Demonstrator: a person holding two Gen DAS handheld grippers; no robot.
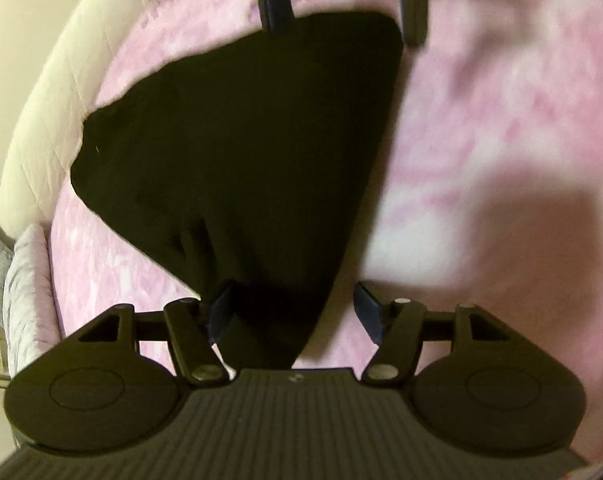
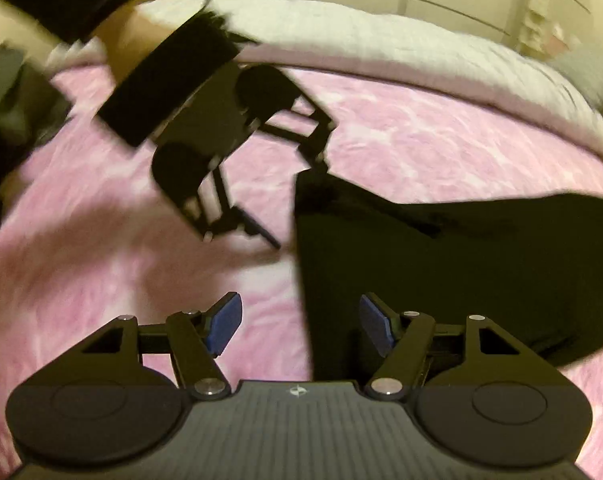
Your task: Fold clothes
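Both hand-held grippers, left (image 1: 293, 312) and right (image 2: 301, 326), spread, pinching nothing. Black garment (image 2: 441, 272) folded flat on bed (image 2: 421, 140); perhaps further folds left.

No readable text or labels anywhere.

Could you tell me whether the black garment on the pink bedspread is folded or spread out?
Folded, apparently: the black garment lies as a compact shape with straight edges on the pink bedspread.
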